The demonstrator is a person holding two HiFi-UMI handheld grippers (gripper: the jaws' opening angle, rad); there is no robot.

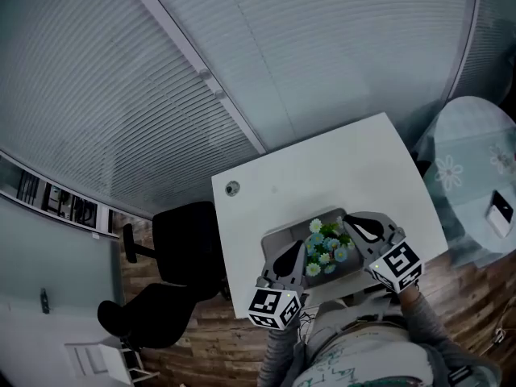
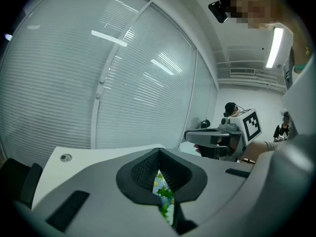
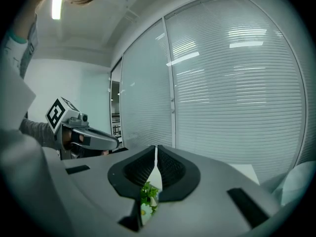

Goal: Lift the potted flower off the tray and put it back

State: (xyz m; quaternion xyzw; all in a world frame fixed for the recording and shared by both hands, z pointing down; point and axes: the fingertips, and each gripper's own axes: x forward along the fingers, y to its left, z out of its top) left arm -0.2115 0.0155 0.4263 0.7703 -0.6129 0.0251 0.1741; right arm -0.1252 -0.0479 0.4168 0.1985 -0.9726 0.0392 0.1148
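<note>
The potted flower (image 1: pixel 326 248), with white and blue blossoms and green leaves, stands on a grey tray (image 1: pixel 322 216) near the front edge of the white table (image 1: pixel 322 168). My left gripper (image 1: pixel 298 247) is just left of the blossoms and my right gripper (image 1: pixel 350 220) just right of them. Both are shut, with nothing between the jaws. In the left gripper view the shut jaws (image 2: pixel 159 153) leave a slit showing the flower (image 2: pixel 164 194), with the right gripper (image 2: pixel 217 137) beyond. The right gripper view shows its shut jaws (image 3: pixel 156 149), the flower (image 3: pixel 148 196) and the left gripper (image 3: pixel 89 137).
A black office chair (image 1: pixel 181 248) stands left of the table on the wood floor. A round glass table (image 1: pixel 472 176) with a phone (image 1: pixel 501 210) is at the right. Window blinds run behind the table. A cable grommet (image 1: pixel 232 188) sits in its far left corner.
</note>
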